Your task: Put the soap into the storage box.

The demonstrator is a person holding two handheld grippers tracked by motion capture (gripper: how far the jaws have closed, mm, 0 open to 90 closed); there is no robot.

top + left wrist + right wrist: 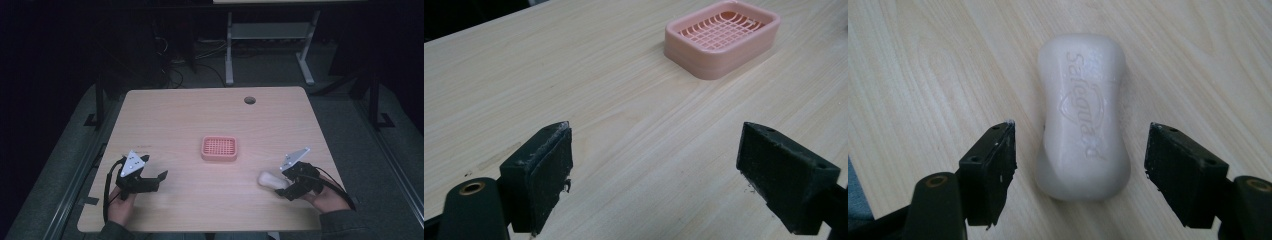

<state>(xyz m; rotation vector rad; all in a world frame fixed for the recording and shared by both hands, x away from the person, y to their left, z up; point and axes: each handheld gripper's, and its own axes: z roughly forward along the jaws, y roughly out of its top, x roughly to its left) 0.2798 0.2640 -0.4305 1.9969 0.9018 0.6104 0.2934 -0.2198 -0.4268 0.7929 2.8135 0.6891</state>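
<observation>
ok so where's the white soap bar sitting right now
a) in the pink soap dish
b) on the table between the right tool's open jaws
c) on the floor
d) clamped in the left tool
b: in the right gripper view the soap bar lies flat on the table between the right tool's open jaws, untouched by either jaw; the pink soap dish sits empty.

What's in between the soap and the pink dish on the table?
Nothing. In the high view, bare table wood runs from the soap by the right gripper to the pink dish.
</observation>
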